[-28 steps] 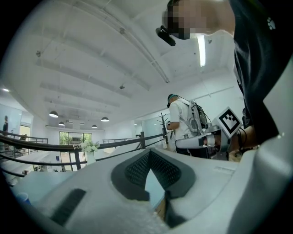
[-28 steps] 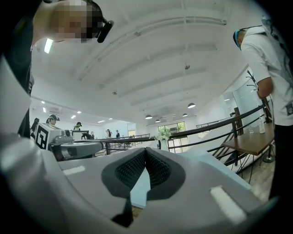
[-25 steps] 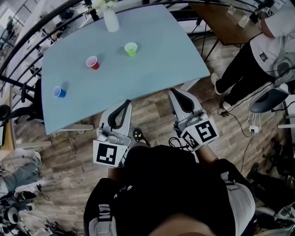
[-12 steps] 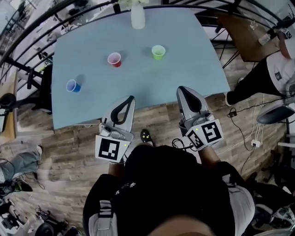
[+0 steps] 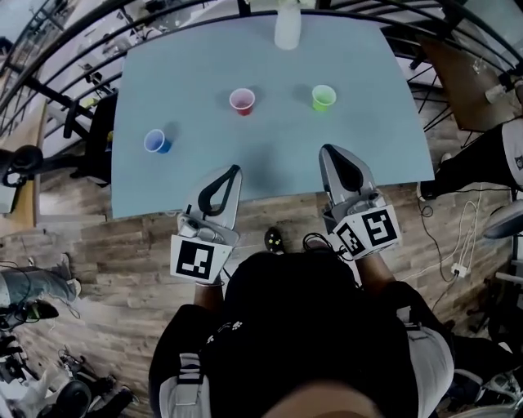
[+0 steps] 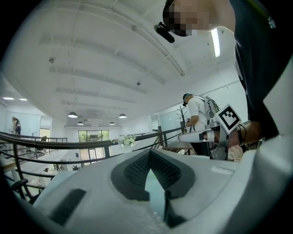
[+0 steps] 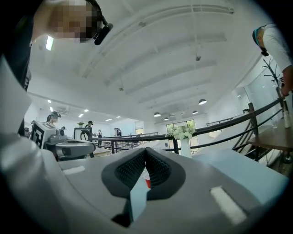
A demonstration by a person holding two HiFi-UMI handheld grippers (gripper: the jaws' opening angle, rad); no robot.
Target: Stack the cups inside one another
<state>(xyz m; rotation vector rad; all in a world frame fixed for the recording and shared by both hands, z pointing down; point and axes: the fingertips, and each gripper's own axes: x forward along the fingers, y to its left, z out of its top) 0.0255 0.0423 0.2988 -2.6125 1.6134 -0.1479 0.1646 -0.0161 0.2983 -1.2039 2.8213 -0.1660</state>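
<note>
Presently, three small cups stand upright and well apart on the pale blue surface [image 5: 278, 155], mouths up, none nested in another.

Farthest left is the blue cup [image 5: 156, 141], alone near the left edge. The left claw [image 5: 231, 171] hangs over the near edge, pointing level across the surface. Its own view shows the tips together and nothing gripped. It is well short of every cup.

Next comes the red cup [image 5: 243, 100], toward the middle and farther back. Behind it, at the far edge, stands a white vase [image 5: 288, 24] with flowers, which is no part of the job. The green cup [image 5: 324, 97] sits to the right of the red one, level with it.

The right claw [image 5: 329, 153] is at the near edge below the green cup, closed and empty. The red cup shows far ahead through the gap under its tips, untouched.

Assessment: the cups look thin-walled and very light. They would likely skid or tip at a nudge and buckle under a hard squeeze. Their smooth tapered sides could slip from a grip across the body. Pinching one wall at the rim, one pad inside and one outside, seems the sounder hold. Both claws must open first.
</note>
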